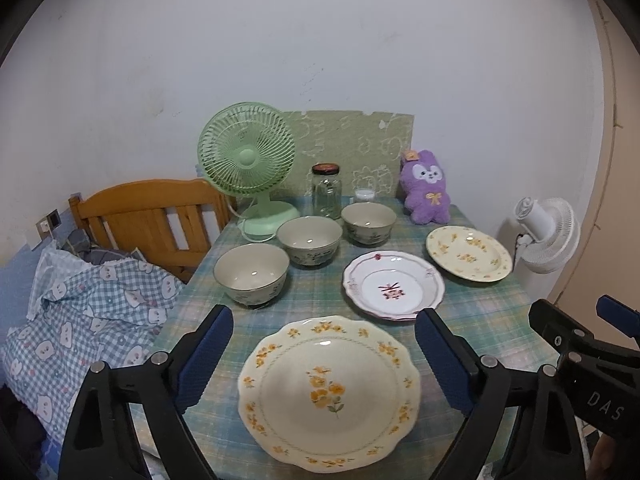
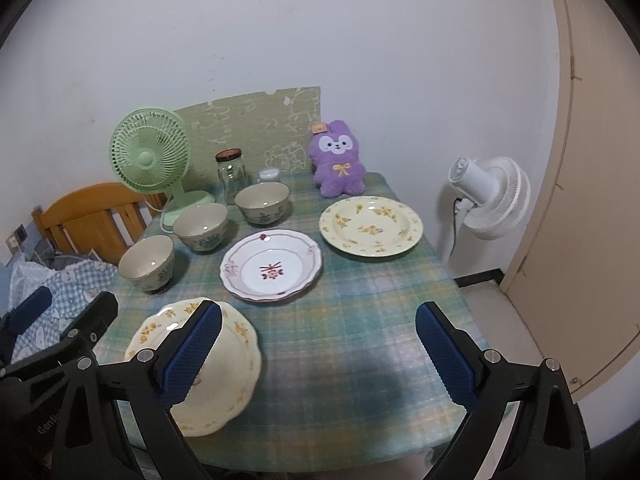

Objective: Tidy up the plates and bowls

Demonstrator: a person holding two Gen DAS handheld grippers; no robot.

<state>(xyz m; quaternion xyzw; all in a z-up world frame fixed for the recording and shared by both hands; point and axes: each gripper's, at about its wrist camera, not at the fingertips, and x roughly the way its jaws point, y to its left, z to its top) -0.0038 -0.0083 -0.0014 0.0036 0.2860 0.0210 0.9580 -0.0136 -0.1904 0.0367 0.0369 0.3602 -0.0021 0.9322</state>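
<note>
On the checked tablecloth [image 1: 486,320] lie three plates in a diagonal. A cream plate with yellow flowers [image 1: 330,392] is nearest, a white plate with a red motif [image 1: 394,286] lies behind it, and a second yellow-flowered plate [image 1: 468,254] is farthest. Three beige bowls [image 1: 252,274] [image 1: 310,240] [image 1: 368,222] form a row on the left. My left gripper [image 1: 324,320] is open above the near plate, touching nothing. My right gripper [image 2: 320,314] is open over bare cloth, right of the near plate [image 2: 236,368] and in front of the white plate [image 2: 271,266].
A green desk fan [image 1: 248,160], a glass jar [image 1: 327,192], a small white pot [image 1: 363,196] and a purple plush toy [image 1: 426,188] stand along the back. A white fan [image 2: 490,200] and a door [image 2: 592,200] are to the right. A bed with checked bedding [image 1: 92,308] is on the left.
</note>
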